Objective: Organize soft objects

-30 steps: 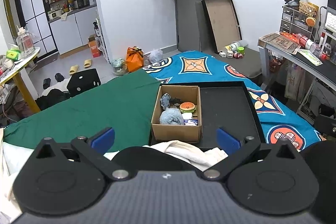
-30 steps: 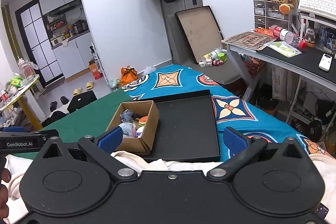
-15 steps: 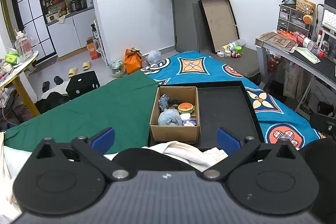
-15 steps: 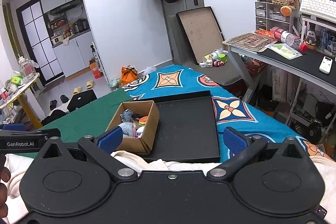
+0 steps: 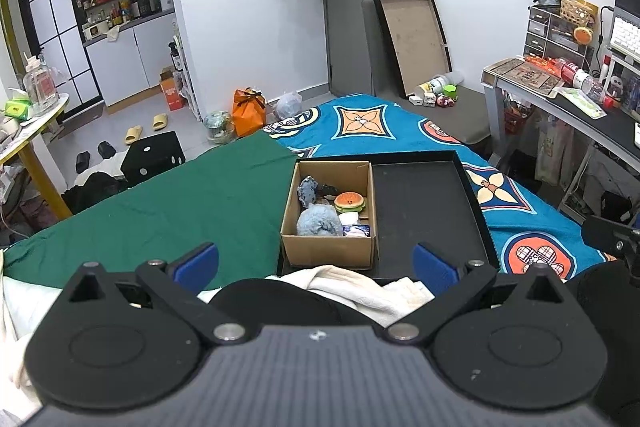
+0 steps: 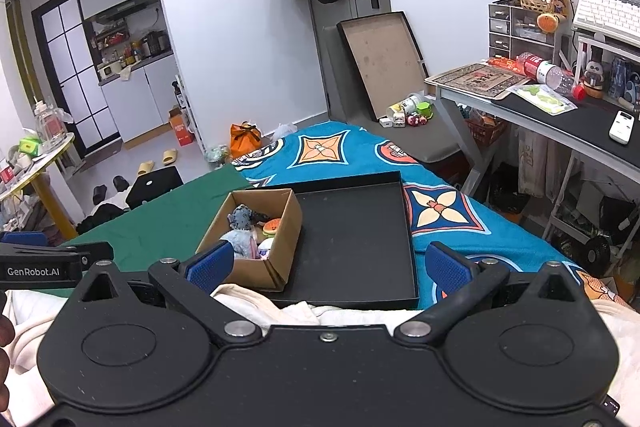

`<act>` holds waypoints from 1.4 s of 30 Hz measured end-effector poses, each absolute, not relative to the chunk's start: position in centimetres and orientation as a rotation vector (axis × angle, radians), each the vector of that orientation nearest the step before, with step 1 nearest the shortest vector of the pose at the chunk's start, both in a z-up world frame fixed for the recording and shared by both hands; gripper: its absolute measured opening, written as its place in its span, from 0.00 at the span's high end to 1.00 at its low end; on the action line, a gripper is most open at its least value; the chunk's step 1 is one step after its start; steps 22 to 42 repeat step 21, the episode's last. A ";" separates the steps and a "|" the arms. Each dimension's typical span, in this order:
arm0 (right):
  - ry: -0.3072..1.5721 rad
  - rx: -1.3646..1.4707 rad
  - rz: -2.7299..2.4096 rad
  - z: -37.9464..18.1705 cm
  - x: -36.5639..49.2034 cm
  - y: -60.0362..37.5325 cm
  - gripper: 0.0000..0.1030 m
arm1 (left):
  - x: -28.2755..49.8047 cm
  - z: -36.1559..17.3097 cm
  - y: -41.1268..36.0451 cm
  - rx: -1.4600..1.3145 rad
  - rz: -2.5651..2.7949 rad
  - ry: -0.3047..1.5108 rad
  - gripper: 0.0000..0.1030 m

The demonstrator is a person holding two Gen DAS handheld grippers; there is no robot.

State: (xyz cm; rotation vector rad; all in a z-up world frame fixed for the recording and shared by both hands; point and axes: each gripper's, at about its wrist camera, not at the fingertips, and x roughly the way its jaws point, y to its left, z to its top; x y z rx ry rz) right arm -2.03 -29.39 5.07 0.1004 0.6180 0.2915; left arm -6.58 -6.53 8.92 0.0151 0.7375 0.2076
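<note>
A brown cardboard box [image 5: 329, 247] sits in the left part of a black tray [image 5: 424, 203] on the bed. Inside it lie a fluffy blue plush [image 5: 319, 220], a grey-blue plush [image 5: 307, 190], a burger plush [image 5: 350, 202] and small white items. My left gripper [image 5: 316, 263] hovers open just short of the box with nothing between its fingers. My right gripper [image 6: 326, 263] is open too, held back from the tray [image 6: 356, 239], the box [image 6: 256, 227] ahead to its left. The left gripper's side [image 6: 52, 261] shows at the far left.
A green sheet [image 5: 168, 203] and a blue patterned cover [image 5: 360, 123] lie on the bed. Cream cloth [image 5: 360, 287] lies under both grippers. A cluttered desk [image 6: 560, 111] stands at right, a yellow-legged table [image 5: 28, 131] at left. A black dice cushion [image 5: 152, 159], bags and slippers lie on the floor.
Both views have shifted slightly, the left gripper edging a little forward and up. Both grippers stay open and the objects have not moved.
</note>
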 end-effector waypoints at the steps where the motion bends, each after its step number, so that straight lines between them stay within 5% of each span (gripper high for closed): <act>1: 0.618 0.100 0.291 5.1 -2.0 -29.4 0.00 | -6.6 8.9 -6.5 0.016 0.209 0.736 0.00; 42: 0.646 0.089 0.273 4.0 -0.9 -28.8 0.00 | -5.4 7.5 -6.6 0.023 0.198 0.751 0.00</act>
